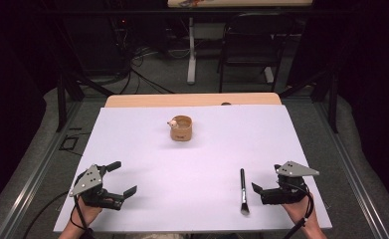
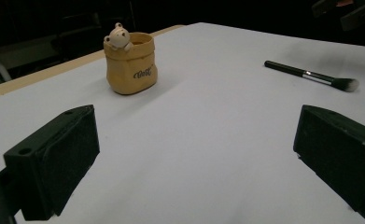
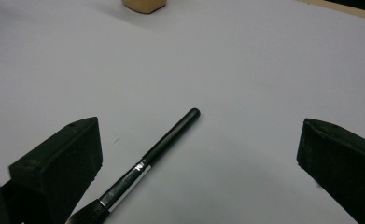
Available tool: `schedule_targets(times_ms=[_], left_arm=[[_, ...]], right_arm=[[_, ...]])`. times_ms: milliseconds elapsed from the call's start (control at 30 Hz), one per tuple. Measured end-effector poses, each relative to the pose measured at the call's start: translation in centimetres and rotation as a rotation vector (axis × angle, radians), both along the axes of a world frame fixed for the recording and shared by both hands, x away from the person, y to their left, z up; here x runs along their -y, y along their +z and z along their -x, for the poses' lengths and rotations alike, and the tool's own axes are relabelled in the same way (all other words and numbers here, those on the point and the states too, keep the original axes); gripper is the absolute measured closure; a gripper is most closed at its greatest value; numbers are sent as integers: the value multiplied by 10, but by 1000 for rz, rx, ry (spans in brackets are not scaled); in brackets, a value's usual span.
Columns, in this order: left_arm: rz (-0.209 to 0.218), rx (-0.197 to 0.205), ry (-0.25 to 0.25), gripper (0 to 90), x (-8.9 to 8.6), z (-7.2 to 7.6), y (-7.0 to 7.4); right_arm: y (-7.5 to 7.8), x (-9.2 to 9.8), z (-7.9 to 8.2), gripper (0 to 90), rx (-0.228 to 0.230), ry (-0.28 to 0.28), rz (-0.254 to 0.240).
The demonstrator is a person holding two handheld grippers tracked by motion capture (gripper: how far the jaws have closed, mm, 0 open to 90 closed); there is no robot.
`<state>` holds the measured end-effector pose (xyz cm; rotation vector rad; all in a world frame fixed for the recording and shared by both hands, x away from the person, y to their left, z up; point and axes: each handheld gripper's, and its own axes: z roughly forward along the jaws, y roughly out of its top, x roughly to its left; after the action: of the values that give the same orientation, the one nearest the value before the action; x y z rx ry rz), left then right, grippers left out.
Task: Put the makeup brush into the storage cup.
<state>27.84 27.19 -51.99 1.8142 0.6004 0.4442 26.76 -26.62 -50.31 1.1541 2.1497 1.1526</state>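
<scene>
While right hand-held gripper (image 1: pixel 263 190) gapes beside it, brush (image 1: pixel 243 190) lies lengthwise, bristles toward person.

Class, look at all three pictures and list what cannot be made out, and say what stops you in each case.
1. Inside of the pot: in the left gripper view its own wall hides the contents.
2. Pot in the right gripper view: cut off by the top edge.
3. Brush bristles in the right gripper view: cut off by the bottom edge.
4. Lettering on the pot, left gripper view: too small to read.
</scene>
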Motion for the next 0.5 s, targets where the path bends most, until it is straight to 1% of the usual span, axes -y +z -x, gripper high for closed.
schedule_targets(times_ms=[33, 133, 167, 233, 300, 333, 367, 433, 467, 500], left_arm=[[0, 0, 0, 3, 0, 0, 0], [-2, 1, 2, 4, 0, 0, 0], [-2, 1, 2, 3, 0, 0, 0], [-4, 0, 2, 3, 0, 0, 0], [-4, -1, 3, 3, 0, 0, 0], [-6, 0, 3, 4, 0, 0, 0], [-4, -1, 3, 3, 0, 0, 0], [-6, -1, 4, 3, 0, 0, 0], [-5, -2, 4, 3, 0, 0, 0], [-3, -2, 2, 3, 0, -1, 0]], right_arm=[[0, -2, -1, 0, -1, 1, 3], [-1, -7, -5, 0, -23, -2, 13], [-1, -7, -5, 0, -23, -2, 13], [-2, -11, -8, 0, -42, -6, 19], [-2, -13, -9, 0, -47, -6, 13], [-3, -16, -12, 0, -74, -21, 26], [-3, -18, -14, 0, -97, -22, 26], [-5, -22, -18, 0, -139, -34, 43], [-6, -24, -20, 0, -149, -33, 46], [-6, -24, -20, 0, -149, -33, 46]])
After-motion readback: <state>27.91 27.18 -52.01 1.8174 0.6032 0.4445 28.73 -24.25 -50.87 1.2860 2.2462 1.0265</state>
